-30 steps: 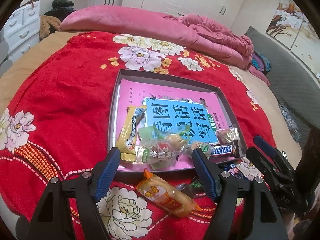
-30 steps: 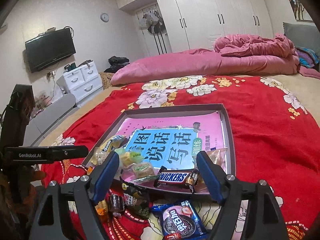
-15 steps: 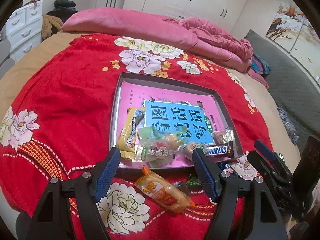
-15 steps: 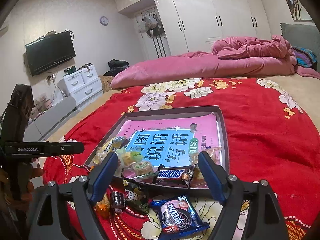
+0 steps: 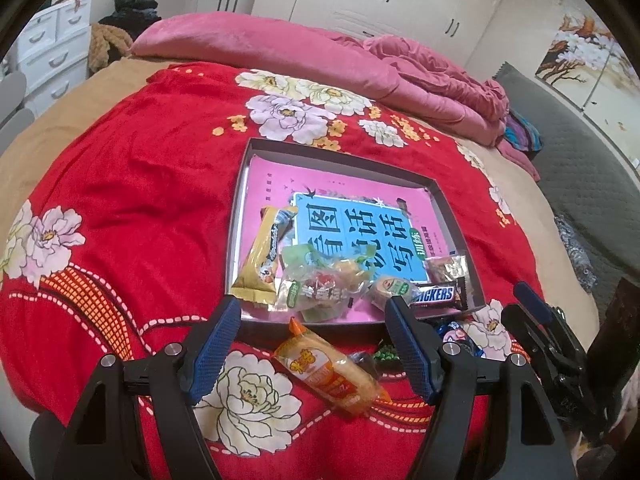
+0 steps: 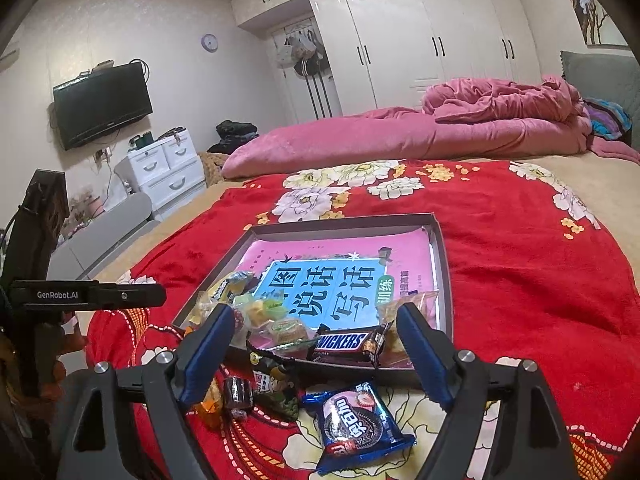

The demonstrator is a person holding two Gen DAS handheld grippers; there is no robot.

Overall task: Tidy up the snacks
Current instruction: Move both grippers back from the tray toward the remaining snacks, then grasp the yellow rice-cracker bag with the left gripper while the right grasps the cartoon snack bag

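On the bed, we have backed both grippers away: left gripper [image 5: 314, 338] and right gripper [image 6: 316, 346] hang wide open, empty. Several snacks fill the tray [image 5: 452, 216]; the orange packet [image 5: 330, 372], cookie pack [image 6: 356, 424] and perhaps three small sweets remain outside.

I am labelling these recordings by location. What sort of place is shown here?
Most likely a home bedroom. The snacks lie on a bed with a red floral blanket and a pink quilt; behind stand white wardrobes, and a television hangs on the wall.
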